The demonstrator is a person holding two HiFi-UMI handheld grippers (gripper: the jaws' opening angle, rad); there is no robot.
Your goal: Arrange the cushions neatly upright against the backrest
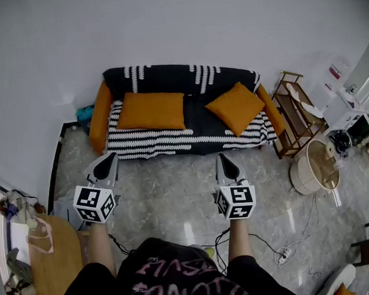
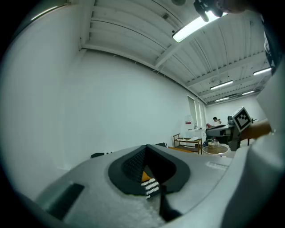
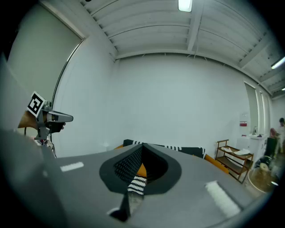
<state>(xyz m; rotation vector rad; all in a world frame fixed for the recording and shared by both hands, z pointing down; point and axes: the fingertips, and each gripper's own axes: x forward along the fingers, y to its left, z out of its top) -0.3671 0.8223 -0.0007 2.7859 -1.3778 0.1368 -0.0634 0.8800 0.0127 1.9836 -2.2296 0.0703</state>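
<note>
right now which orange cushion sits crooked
The right cushion, turned cornerwise like a diamond; the left cushion lies square along the sofa.

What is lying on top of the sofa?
A black-and-white throw and two orange cushions, left and right. The throw hides the seat; only the orange arms of the sofa show.

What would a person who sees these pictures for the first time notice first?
The orange sofa under a black-and-white striped throw, against the white wall, draws the eye first. On it sit a rectangular orange fabric cushion at the left, set straight, and a square orange fabric cushion at the right, turned like a diamond. In front, the left gripper and right gripper point at the sofa, fingers shut and empty.
</note>
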